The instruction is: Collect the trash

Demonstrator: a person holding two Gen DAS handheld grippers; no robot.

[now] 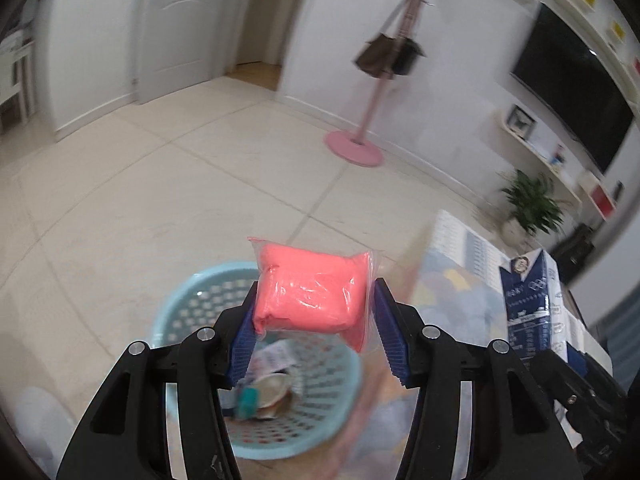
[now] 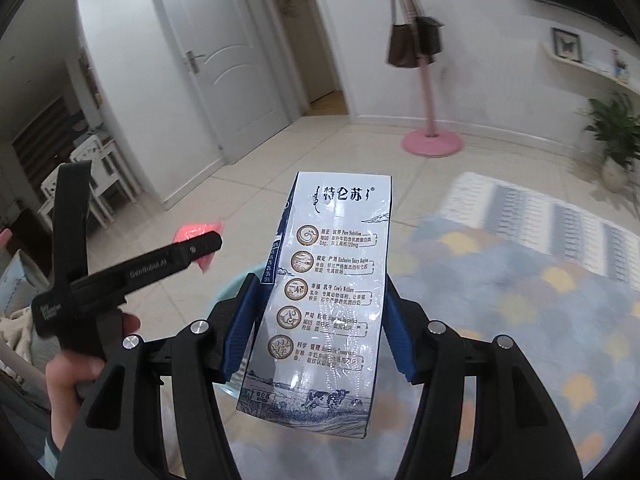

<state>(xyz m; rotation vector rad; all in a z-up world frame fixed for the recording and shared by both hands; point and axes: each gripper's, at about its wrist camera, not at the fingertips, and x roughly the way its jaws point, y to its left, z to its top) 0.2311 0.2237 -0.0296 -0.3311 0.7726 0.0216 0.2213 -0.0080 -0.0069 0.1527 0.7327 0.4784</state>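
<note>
My left gripper (image 1: pixel 316 300) is shut on a pink packet in clear plastic (image 1: pixel 312 286) and holds it above a light blue perforated basket (image 1: pixel 188 300) on the floor. The basket holds several pieces of trash (image 1: pixel 264 392). My right gripper (image 2: pixel 320 300) is shut on a blue-and-white milk carton (image 2: pixel 328 300), held upright above the floor. The carton also shows at the right of the left wrist view (image 1: pixel 528 304). The left gripper (image 2: pixel 200 246) with the pink packet (image 2: pixel 192 232) shows at the left of the right wrist view. A sliver of the basket (image 2: pixel 236 288) shows behind the carton.
A pink coat stand (image 1: pixel 360 144) with hanging bags stands on the tiled floor ahead. A patterned rug (image 2: pixel 520 280) lies to the right. A potted plant (image 1: pixel 528 204) and a wall-mounted TV (image 1: pixel 576 80) are at the right. White doors (image 2: pixel 224 64) are behind.
</note>
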